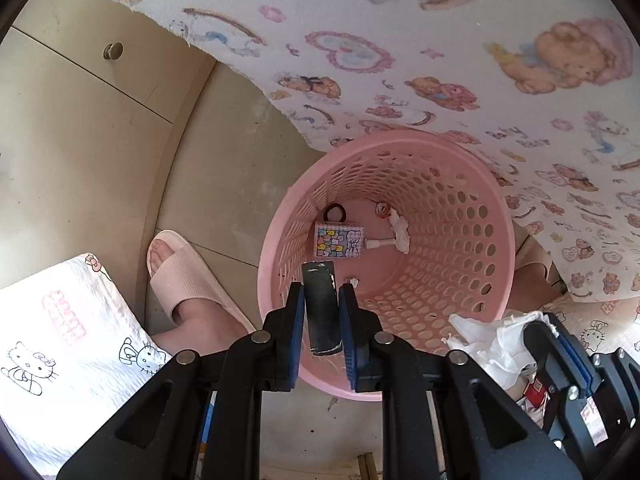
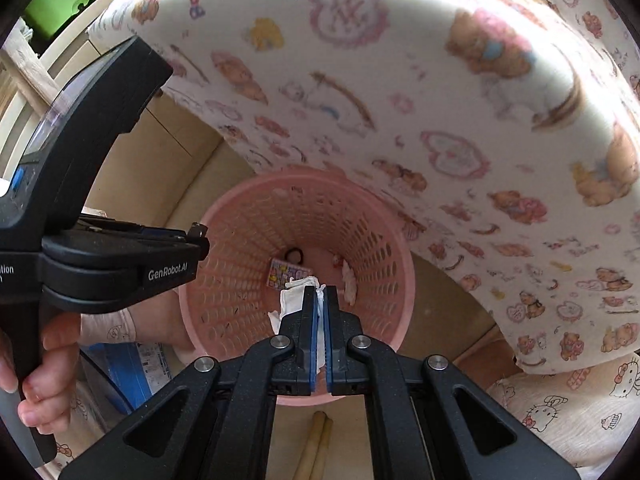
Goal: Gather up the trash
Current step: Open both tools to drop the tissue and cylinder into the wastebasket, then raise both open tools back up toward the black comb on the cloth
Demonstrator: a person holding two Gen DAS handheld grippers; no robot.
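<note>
A pink perforated basket [image 1: 460,184] stands on the floor below both grippers. At its bottom lie a patterned card [image 1: 339,242], a white crumpled tissue [image 1: 400,234] and a small black ring-shaped item [image 1: 335,213]. My left gripper [image 1: 322,288] is shut on a flat black strip [image 1: 322,320], which hangs over the basket's near side. My right gripper [image 2: 321,291] is shut on a wad of white tissue [image 2: 292,300] above the basket [image 2: 224,240]. In the left wrist view the right gripper [image 1: 548,332] shows at lower right with its tissue [image 1: 492,340]. The left gripper [image 2: 198,236] enters the right wrist view from the left.
A bear-print sheet [image 1: 440,40] hangs down behind the basket. A foot in a pink slipper [image 1: 188,276] stands left of it, near a beige cabinet with a knob [image 1: 113,51]. Two wooden sticks [image 2: 316,448] lie on the floor in front. A hand [image 2: 40,360] grips the left tool.
</note>
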